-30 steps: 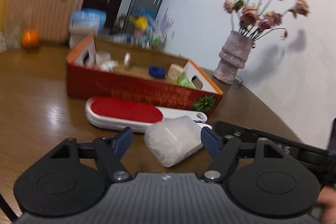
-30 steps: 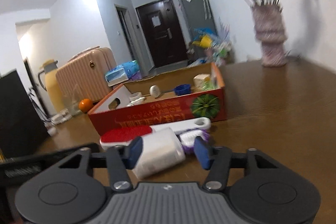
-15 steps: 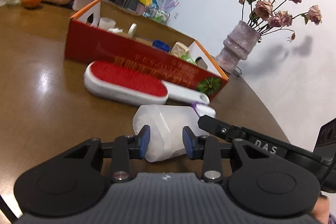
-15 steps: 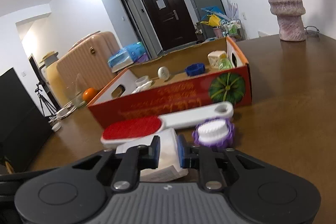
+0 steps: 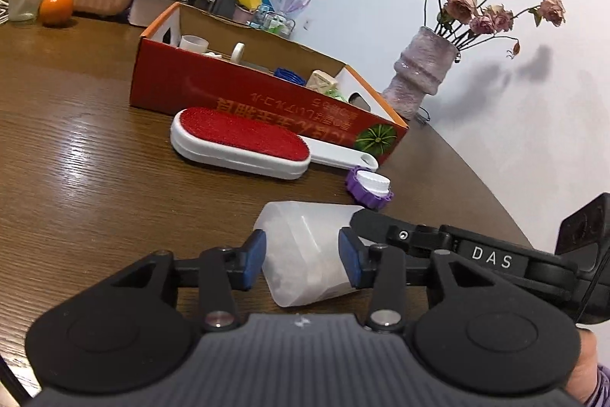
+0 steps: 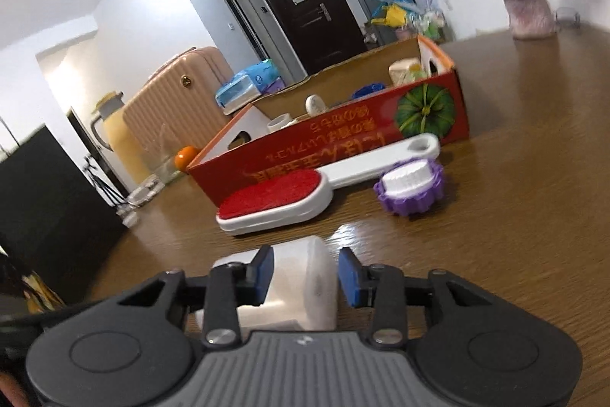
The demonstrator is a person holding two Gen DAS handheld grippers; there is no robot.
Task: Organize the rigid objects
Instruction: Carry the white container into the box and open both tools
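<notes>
Both grippers' jaws have spread since half a second ago, left gripper [image 5: 302, 260] and right gripper [image 6: 305, 275] unclenched astride the translucent plastic container [image 5: 305, 254]; recentre before squeezing.

My left gripper [image 5: 303, 260] black with blue pads [image 5: 254, 256], silver screws, ribbed grey body, my right gripper [image 6: 305, 275] lettered "DAS", purple sleeve.

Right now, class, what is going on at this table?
A person works two tools around a white container lying on its side on the table. The left hand-held gripper and right hand-held gripper both have their blue pads on either side of it, from opposite ends. A lint brush and purple cap lie in front of the red box.
</notes>
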